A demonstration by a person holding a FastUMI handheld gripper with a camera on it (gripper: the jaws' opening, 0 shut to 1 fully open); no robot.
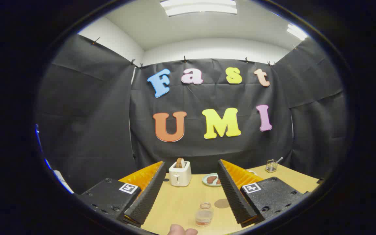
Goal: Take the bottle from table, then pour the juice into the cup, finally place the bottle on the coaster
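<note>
A small clear bottle with a narrower neck stands upright on the wooden table, with a little amber juice low in it. It sits between my fingers, closer to the right one and touching neither. A round brown coaster lies flat just beyond it, beside the right finger. My gripper is open, with its fingers spread wide above the table. A white rim peeks out past the right finger; I cannot tell if it is the cup.
A white toaster with a slice of bread in it stands at the table's far side. A plate with brown food is to its right, a small wire basket at the far right. A person's fingertip shows near the bottle.
</note>
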